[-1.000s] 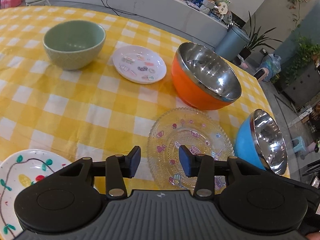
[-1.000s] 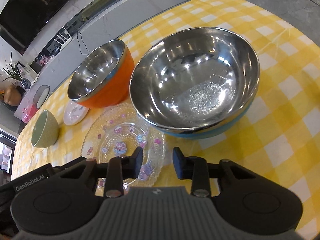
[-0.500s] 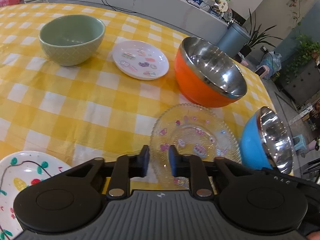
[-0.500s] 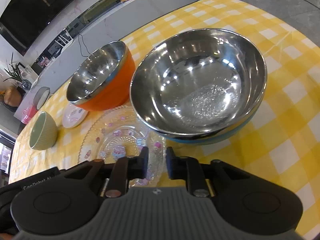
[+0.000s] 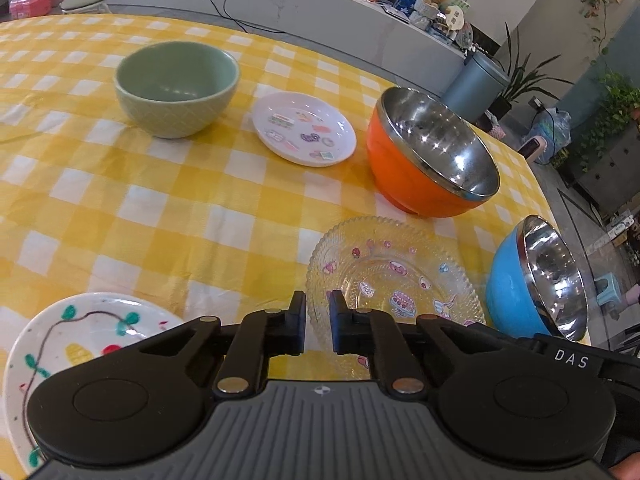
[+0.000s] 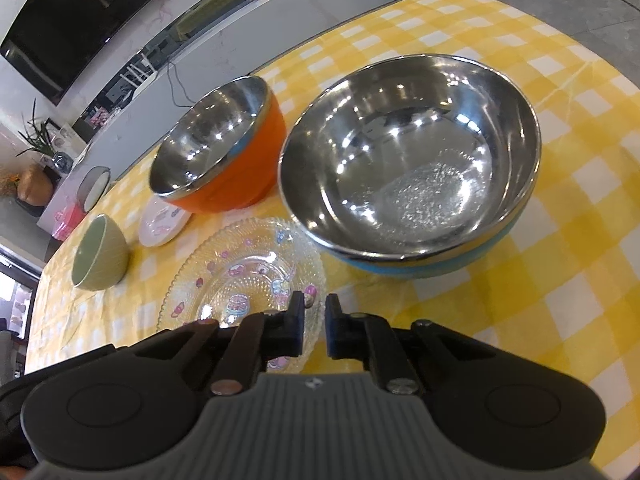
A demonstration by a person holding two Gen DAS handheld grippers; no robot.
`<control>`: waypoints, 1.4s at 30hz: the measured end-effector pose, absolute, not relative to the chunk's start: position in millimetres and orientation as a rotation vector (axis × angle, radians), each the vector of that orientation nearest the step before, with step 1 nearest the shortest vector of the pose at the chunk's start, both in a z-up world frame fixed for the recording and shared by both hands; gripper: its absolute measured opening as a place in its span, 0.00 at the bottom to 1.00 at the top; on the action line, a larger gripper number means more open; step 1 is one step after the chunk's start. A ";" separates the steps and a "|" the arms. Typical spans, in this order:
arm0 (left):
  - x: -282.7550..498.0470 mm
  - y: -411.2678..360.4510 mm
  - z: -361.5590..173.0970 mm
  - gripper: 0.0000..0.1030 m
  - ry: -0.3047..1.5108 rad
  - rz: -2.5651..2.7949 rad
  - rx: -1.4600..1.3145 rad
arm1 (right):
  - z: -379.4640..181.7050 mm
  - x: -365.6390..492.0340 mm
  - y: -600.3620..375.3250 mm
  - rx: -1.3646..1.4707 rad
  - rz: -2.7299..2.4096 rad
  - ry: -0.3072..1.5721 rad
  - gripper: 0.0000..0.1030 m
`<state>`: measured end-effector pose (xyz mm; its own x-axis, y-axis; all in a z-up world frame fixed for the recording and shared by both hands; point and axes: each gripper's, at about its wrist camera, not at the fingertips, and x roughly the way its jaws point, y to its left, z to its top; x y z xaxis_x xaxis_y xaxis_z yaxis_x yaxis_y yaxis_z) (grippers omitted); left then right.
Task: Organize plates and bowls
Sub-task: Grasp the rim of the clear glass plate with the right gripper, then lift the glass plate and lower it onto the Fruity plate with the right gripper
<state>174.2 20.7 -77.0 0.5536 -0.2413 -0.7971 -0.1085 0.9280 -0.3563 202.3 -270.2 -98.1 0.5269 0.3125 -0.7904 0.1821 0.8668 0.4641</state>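
Both pairs of jaws have just been closing, and nothing has come between them. Our left gripper [image 5: 317,322] now shows only a narrow slit between its pads; the right gripper [image 6: 311,326] is the same, nearly pressed together. Each hangs above the surface [image 5: 168,208], pinching nothing.

The glass plate [image 5: 394,284] lies right under the left jaws, its near rim just behind the pads, and it sits just ahead and left of the right jaws too. The orange bowl [image 5: 428,160] stands beyond the plate, the blue bowl [image 5: 528,280] to the right of the left jaws and close ahead of the right ones. Farther ahead and left of the left jaws are the pink plate [image 5: 304,128] and the green bowl [image 5: 176,86]; the painted plate [image 5: 80,336] lies low to their left.

We read the closing as a reset rather than a grasp: every plate and bowl is apart and unstacked, so the sorting has not begun. To take the glass plate by its rim we would have to spread one pair of jaws again first.
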 end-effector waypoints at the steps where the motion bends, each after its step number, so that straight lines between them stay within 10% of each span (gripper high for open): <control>1: 172.2 21.8 -75.4 0.12 0.985 -0.079 -0.388 | -98.1 201.4 -270.3 0.549 0.092 1.030 0.08; 42: 55.1 125.2 -44.5 0.11 0.945 0.265 -0.448 | -90.4 148.4 -151.8 0.427 0.498 1.052 0.09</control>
